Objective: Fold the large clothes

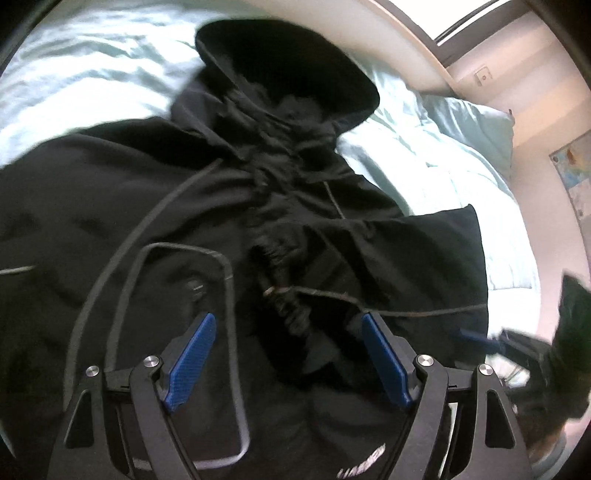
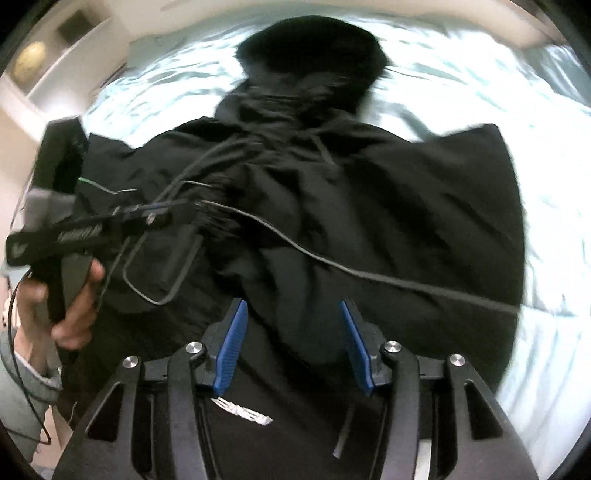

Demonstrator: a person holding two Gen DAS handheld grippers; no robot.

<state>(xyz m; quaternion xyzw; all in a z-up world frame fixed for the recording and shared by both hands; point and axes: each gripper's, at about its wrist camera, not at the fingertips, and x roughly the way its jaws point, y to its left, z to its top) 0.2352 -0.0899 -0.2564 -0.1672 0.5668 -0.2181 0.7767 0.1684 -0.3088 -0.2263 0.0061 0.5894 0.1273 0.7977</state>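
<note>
A black hoodie point(image 1: 147, 206) lies spread on a pale mint bed sheet point(image 1: 74, 74), hood point(image 1: 291, 70) at the far end, grey drawstrings looping over the chest. The sleeves look folded in over the body. White lettering point(image 2: 243, 406) shows near my right gripper. My left gripper point(image 1: 289, 317) hangs open just above the bunched middle of the hoodie, nothing between its blue pads point(image 1: 192, 358). My right gripper point(image 2: 292, 304) is open too, over the hoodie point(image 2: 369, 221) lower down, with cloth beneath but not pinched. The left gripper point(image 2: 162, 214) also appears in the right wrist view, held by a hand point(image 2: 74, 306).
A mint pillow point(image 1: 472, 122) lies at the bed's far right, against a pale wall with a window point(image 1: 461, 22) and a map poster point(image 1: 576, 173). A shelf with a round object point(image 2: 33, 59) stands left of the bed. A grey sleeve point(image 2: 22, 387) is at the left edge.
</note>
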